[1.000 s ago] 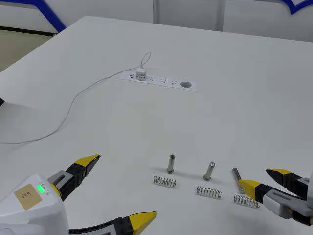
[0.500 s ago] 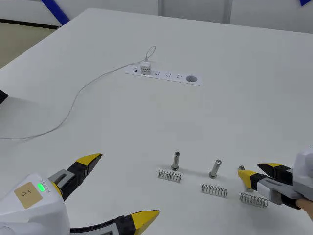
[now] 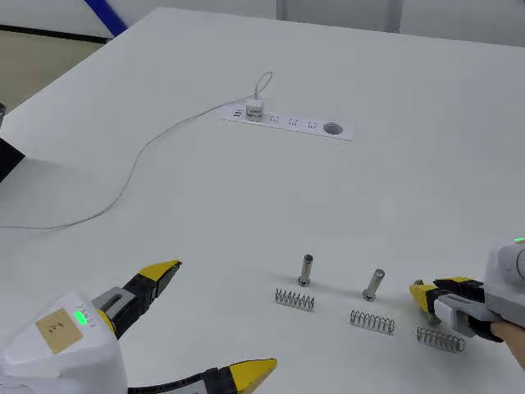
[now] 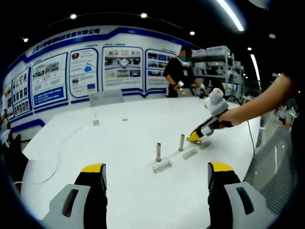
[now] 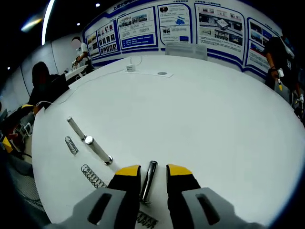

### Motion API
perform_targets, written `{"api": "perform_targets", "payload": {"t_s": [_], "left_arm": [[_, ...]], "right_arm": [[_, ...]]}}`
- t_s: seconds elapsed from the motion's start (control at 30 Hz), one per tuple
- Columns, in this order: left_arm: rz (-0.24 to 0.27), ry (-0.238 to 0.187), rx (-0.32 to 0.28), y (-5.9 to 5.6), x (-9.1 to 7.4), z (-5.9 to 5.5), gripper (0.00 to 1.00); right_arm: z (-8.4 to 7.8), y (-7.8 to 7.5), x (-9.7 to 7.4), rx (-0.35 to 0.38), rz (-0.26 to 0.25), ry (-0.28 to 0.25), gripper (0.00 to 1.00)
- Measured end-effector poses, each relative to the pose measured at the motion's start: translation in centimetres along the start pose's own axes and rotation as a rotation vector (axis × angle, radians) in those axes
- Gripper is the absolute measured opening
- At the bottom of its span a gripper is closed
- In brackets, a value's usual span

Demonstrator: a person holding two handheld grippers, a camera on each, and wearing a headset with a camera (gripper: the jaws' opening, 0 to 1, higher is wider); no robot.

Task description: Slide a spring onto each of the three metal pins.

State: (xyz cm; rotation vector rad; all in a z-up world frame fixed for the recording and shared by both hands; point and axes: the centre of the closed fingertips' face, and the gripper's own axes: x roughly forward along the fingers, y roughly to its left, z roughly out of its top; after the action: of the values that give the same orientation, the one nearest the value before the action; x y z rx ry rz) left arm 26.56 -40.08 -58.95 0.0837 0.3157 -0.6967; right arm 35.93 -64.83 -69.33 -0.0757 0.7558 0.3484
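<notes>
Two metal pins [image 3: 306,269] [image 3: 374,283] stand on the white table [image 3: 246,205], each with a spring [image 3: 294,300] [image 3: 372,322] lying in front of it. A third spring [image 3: 440,339] lies at the far right. My right gripper [image 3: 437,290] sits low over the table there, its yellow jaws drawn in around the third pin [image 5: 148,179], which runs between them in the right gripper view [image 5: 152,171]. My left gripper [image 3: 209,320] hovers at the near left, jaws wide apart and holding nothing [image 4: 156,169], facing the pins [image 4: 158,151] from a distance.
A white power strip [image 3: 287,125] with a plugged-in charger lies at the back of the table, its cable [image 3: 131,176] trailing to the left edge. Bare tabletop spreads between strip and pins. People stand in the background [image 4: 178,71].
The right gripper's jaws have narrowed from a wide gap to a close fit around the third pin. The head camera has shifted; the left gripper has stayed open and nearly still.
</notes>
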Motion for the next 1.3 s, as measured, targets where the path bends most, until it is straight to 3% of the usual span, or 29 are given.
{"api": "perform_targets", "payload": {"t_s": [0.27, 0.4, 0.73, 1.3], "left_arm": [[-0.004, 0.014, -0.005, -0.06, 0.05, -0.31, 0.89], [-0.005, 0.017, 0.002, -0.13, 0.08, -0.35, 0.89], [-0.010, 0.019, 0.014, -0.28, 0.10, -0.34, 0.90], [-0.007, 0.011, 0.021, -0.21, 0.07, -0.12, 0.89]], "right_arm": [[-0.23, -0.22, 0.10, 0.002, -0.018, 0.023, 0.19], [-0.27, -0.25, 0.02, -0.051, -0.028, 0.043, 0.16], [-0.34, 0.04, 0.43, -0.030, -0.013, 0.057, 0.10], [-0.52, -0.19, 0.92, 0.014, -0.037, 0.088, 0.08]]}}
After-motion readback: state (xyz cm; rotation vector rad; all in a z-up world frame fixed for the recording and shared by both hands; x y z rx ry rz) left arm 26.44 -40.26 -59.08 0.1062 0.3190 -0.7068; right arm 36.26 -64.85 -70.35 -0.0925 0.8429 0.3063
